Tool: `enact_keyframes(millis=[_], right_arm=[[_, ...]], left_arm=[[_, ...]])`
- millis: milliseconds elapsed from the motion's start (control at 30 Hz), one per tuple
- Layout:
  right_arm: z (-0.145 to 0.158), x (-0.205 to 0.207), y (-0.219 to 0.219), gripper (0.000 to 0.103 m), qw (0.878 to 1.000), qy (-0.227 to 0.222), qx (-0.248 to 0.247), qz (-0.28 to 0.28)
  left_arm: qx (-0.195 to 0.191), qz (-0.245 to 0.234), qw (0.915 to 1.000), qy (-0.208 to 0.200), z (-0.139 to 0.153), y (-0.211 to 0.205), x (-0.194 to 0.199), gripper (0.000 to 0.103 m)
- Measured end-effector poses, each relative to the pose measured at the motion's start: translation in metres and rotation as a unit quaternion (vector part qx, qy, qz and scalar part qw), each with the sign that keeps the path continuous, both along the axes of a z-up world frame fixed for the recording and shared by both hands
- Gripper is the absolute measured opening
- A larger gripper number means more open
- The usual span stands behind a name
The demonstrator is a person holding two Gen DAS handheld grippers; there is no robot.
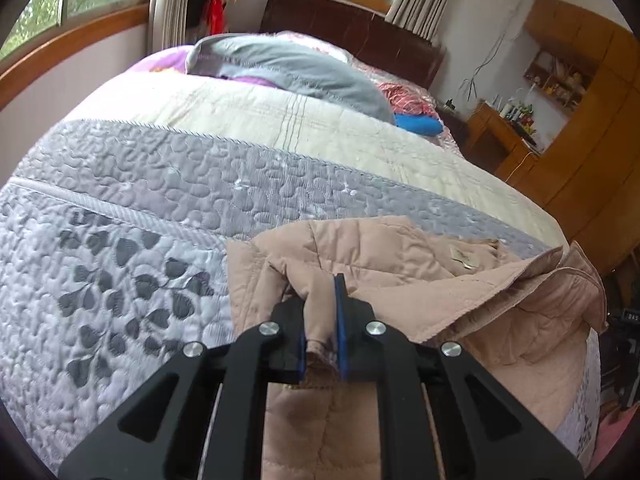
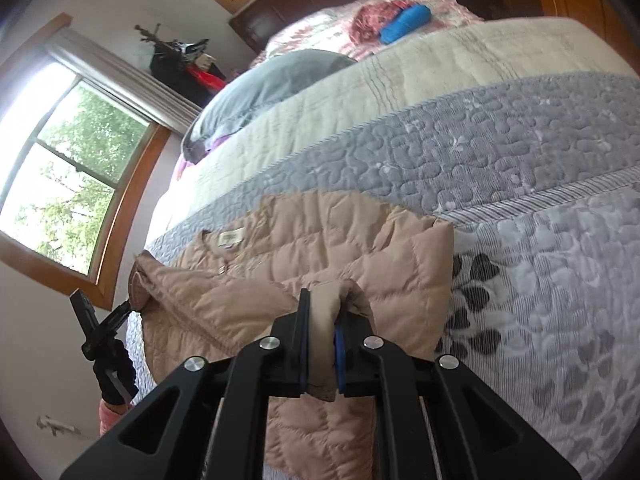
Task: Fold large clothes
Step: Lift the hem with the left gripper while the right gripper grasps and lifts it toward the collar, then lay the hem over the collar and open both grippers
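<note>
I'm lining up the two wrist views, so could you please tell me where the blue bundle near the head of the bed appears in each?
Left wrist: the blue bundle lies right of centre, upper half, beside the grey pillow.
Right wrist: the blue bundle sits near the top, right of centre.
Shared landmark: the grey pillow, left of the bundle in both views.

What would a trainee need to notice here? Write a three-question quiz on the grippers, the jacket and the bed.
1. True or false: both the left gripper and the right gripper are shut on the beige quilted jacket.
2. The jacket lies on: A) the floor B) the grey-patterned bedspread C) a chair.
3. What colour is the pillow near the headboard?

Key
1. True.
2. B.
3. Grey.
</note>
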State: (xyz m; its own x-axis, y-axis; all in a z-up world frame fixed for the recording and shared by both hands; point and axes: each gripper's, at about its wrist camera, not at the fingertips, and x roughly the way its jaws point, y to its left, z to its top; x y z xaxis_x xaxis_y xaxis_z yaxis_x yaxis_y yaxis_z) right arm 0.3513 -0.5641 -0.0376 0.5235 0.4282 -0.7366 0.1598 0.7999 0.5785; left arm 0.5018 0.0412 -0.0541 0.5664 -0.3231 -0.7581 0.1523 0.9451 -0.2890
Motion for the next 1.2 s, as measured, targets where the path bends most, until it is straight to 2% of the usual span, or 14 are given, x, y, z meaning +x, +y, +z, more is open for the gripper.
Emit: enact_keyframes(millis=[267,367,433,533,600,667,767,800,833,900,1000,1200], right_arm=[[-0.030,0.021,-0.009,0.013,0.999,0.027,0.020,-0.012],[-0.032,0.021,-0.011,0.016,0.999,0.024,0.033,-0.010],[-0.032,0.019,-0.013,0.019,0.999,0.021,0.042,-0.009],[-0.029,0.010,-0.021,0.027,0.996,0.014,0.082,-0.014],[-0.026,0.006,-0.024,0.031,0.996,0.008,0.092,-0.014],[-0.019,0.000,-0.022,0.037,0.996,-0.001,0.088,-0.012],[-0.009,-0.010,-0.019,0.053,0.998,-0.014,0.066,-0.012],[-0.003,-0.014,-0.017,0.061,0.998,-0.019,0.049,-0.015],[0.000,-0.017,-0.016,0.063,0.999,-0.025,0.041,-0.016],[0.009,-0.025,-0.014,0.063,0.998,-0.043,0.036,-0.007],[0.009,-0.036,-0.007,0.063,0.999,-0.041,0.016,0.002],[-0.027,-0.043,0.010,0.060,1.000,0.005,-0.011,0.026]], left_arm=[[-0.001,0.003,0.9994,0.035,-0.025,-0.007,0.025,0.013],[-0.019,0.001,0.9988,0.044,-0.027,-0.002,0.027,0.016],[-0.049,-0.003,0.9973,0.054,-0.027,0.006,0.028,0.018],[-0.092,-0.006,0.9937,0.063,-0.021,0.017,0.023,0.027],[-0.115,-0.007,0.9916,0.058,-0.011,0.026,0.016,0.046],[-0.138,-0.008,0.9894,0.045,0.002,0.037,0.007,0.055],[-0.164,-0.008,0.9858,0.036,0.016,0.052,-0.007,0.058],[-0.162,-0.009,0.9861,0.036,0.017,0.054,-0.010,0.058],[-0.156,-0.009,0.9872,0.034,0.019,0.056,-0.014,0.058],[-0.124,-0.006,0.9918,0.028,0.019,0.058,-0.024,0.059],[-0.083,-0.009,0.9960,0.029,0.010,0.060,-0.036,0.060],[-0.051,-0.042,0.9966,0.049,-0.023,0.046,-0.054,0.060]])
